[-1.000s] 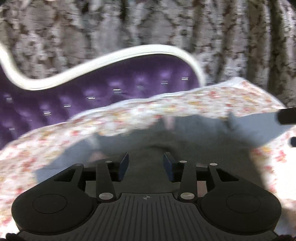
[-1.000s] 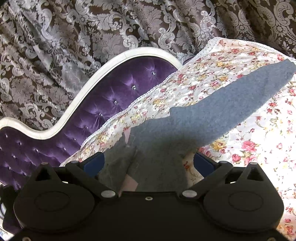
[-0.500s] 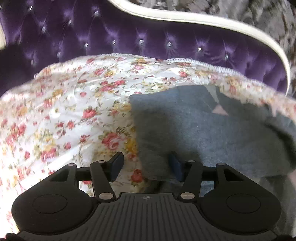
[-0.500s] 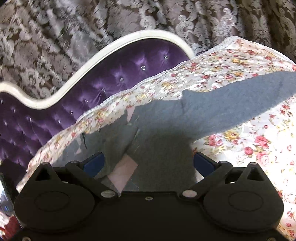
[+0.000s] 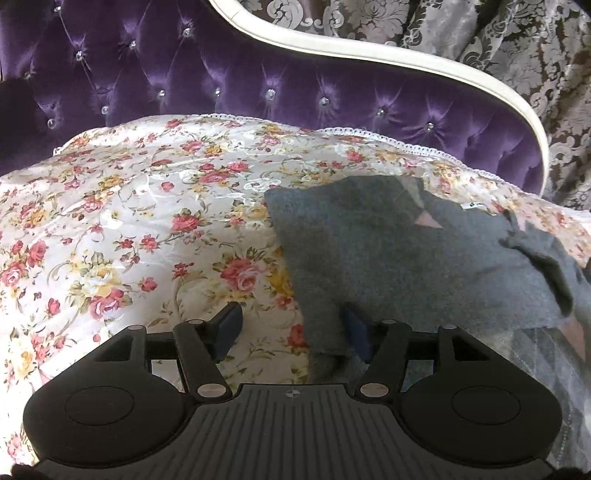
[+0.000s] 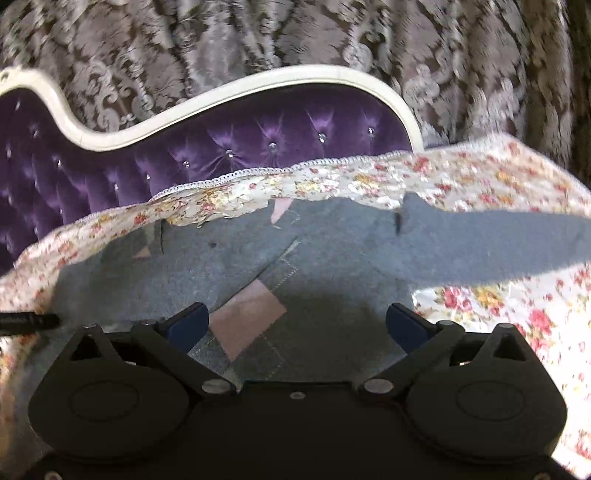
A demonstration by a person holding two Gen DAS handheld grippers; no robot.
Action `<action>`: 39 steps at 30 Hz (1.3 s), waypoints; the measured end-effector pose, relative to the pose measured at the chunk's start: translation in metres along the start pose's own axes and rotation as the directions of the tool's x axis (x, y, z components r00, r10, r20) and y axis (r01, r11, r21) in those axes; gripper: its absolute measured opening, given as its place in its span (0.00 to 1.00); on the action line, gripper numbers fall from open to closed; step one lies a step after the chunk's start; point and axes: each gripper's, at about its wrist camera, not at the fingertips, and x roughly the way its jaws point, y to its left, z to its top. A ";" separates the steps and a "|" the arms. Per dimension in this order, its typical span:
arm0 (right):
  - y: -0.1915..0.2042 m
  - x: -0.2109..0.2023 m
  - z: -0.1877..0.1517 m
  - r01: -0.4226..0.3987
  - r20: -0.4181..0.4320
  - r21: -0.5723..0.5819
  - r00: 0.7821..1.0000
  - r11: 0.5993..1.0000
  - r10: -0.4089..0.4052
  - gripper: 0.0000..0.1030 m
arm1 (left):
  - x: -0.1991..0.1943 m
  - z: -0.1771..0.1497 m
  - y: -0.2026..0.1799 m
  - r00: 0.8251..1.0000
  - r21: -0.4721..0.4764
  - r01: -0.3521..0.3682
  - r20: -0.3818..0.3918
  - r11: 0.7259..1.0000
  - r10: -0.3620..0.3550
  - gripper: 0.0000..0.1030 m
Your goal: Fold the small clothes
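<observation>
Grey sweater lying on floral bedspread, near its headboard edge. Right part cut off by frame in left view, near hem hidden behind right gripper body. One sleeve stretched out flat toward right edge of bedspread; other sleeve folded across body. Long axis hard to call, garment partly folded. Pink argyle diamond showing between right fingers, spread wide, gripping nothing. Left gripper parted about halfway over sweater's left edge, right pad against cloth, not clamped. Purple tufted headboard behind, patterned curtain blurred.
</observation>
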 end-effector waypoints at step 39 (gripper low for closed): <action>-0.116 0.041 0.037 0.289 -0.162 0.129 0.950 0.948 -0.268 0.93 | 0.004 0.006 -0.002 0.998 -0.012 -0.005 -0.065 1.000 0.004 0.61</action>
